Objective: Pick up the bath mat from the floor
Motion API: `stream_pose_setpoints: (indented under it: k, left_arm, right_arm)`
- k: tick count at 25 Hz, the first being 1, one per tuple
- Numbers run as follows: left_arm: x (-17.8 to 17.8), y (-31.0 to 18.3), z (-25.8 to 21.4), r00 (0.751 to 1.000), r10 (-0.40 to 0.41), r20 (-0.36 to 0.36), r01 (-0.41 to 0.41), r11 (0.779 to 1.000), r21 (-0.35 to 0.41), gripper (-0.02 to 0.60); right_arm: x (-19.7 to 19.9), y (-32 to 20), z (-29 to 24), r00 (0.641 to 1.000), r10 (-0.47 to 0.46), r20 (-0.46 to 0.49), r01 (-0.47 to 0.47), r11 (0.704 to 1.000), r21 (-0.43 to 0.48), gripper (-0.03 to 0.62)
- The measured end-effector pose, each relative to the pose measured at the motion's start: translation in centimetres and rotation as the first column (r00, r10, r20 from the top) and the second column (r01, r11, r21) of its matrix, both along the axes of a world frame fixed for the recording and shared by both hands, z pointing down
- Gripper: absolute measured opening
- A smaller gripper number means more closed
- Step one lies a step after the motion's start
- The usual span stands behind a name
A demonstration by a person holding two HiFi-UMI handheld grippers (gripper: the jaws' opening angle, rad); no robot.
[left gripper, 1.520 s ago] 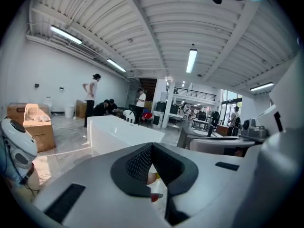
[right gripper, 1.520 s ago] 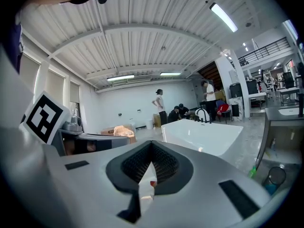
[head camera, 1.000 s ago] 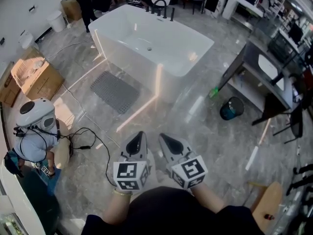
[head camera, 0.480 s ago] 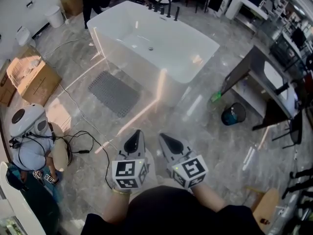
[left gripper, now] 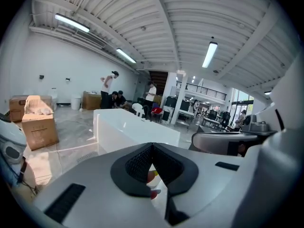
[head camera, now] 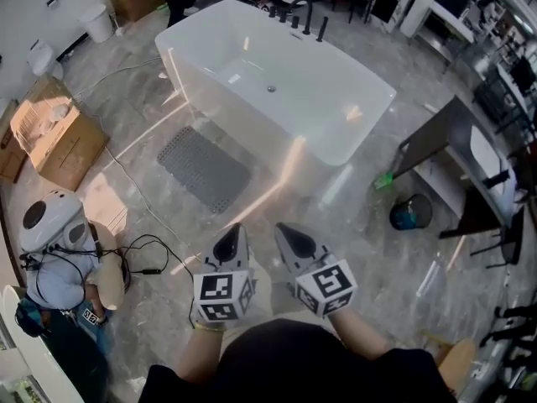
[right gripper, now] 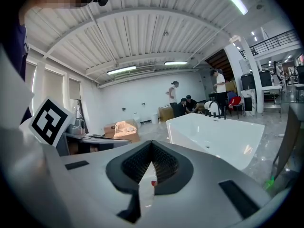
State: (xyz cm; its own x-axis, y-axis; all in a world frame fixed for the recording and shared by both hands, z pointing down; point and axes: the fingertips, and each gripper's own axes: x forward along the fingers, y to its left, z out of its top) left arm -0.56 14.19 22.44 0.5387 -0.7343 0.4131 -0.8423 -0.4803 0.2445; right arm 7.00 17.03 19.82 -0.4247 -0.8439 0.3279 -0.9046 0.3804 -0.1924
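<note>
- No word, brand, number or sign can be read anywhere I look.
- The left cube (head camera: pixel 222 296), part of my left gripper (head camera: pixel 232 235), carries only black-and-white square marker patterns, which are not letters or digits.
- The right cube (head camera: pixel 325 288), part of my right gripper (head camera: pixel 286 233), bears the same kind of pattern. One face of it also shows at the left edge of the right gripper view.
- Any print on the cardboard box (head camera: pixel 63 141) is too small to tell.

We're in a black top (head camera: pixel 285 363); just ahead of it, the left gripper (head camera: pixel 236 229) and right gripper (head camera: pixel 282 228) are grey shells with black ribbed pads (left gripper: pixel 137 163) and black-and-white marker cubes (head camera: pixel 222 296).
</note>
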Motion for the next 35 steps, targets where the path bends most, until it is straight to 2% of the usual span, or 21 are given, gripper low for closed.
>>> stream_pose_setpoints:
  k: [12,23,30,35]
  left_arm:
    - [-4.3,-12.8,1.2,0.998,-0.067,0.021,0.068,0.997,-0.030,0.000]
    - [-7.9,-20.2,4.7,0.988,-0.150,0.039,0.153,0.986,-0.071,0.000]
    - [-8.7,-23.2,9.5,0.975,-0.218,0.041,0.222,0.968,-0.120,0.000]
    - [-9.1,-25.6,13.7,0.953,-0.299,0.047,0.302,0.940,-0.158,0.000]
  right_arm:
    - [-3.2,-13.8,1.0,1.000,-0.019,0.005,0.019,1.000,-0.025,0.011]
    - [-5.0,-22.7,4.0,0.998,-0.059,0.002,0.059,0.996,-0.059,0.011]
    - [-5.1,-27.0,8.0,0.996,-0.093,-0.015,0.091,0.990,-0.104,0.011]
    - [-4.6,-30.7,12.2,0.988,-0.149,-0.037,0.142,0.980,-0.139,0.011]
